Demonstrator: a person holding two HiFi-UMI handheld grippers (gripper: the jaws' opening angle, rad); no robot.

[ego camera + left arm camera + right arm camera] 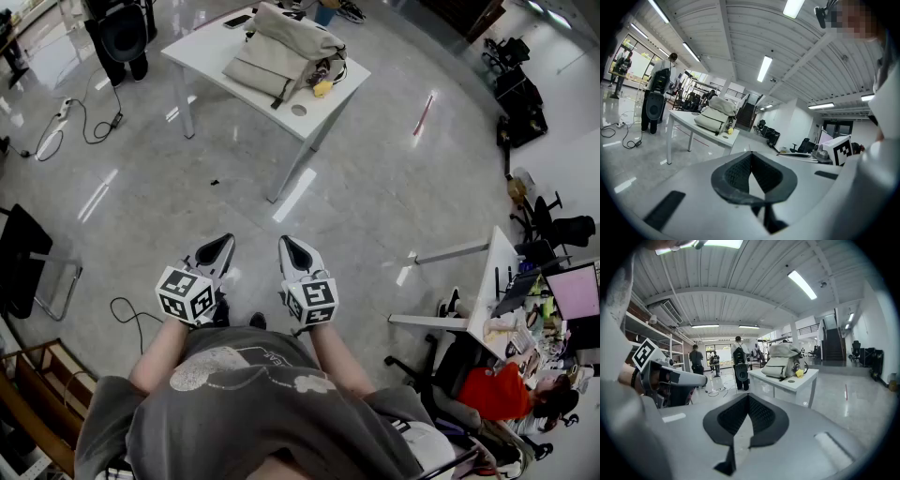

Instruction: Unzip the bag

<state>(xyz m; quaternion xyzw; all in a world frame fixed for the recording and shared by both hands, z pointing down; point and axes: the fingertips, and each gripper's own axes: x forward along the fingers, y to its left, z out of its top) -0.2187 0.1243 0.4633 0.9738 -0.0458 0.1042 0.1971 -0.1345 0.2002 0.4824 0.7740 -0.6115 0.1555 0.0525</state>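
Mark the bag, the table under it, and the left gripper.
bag (pixel 281 52): head view, middle of its beige body.
table (pixel 199 49): head view, bare top left of the bag.
left gripper (pixel 223 244): head view, at its closed tips.

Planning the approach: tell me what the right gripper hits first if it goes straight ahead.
The way ahead of the right gripper looks free across the floor until, probably, the white table holding the bag; depth is unclear.

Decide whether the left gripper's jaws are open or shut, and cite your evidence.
Shut. The left gripper shows its tips meeting in its own view, with nothing between them.
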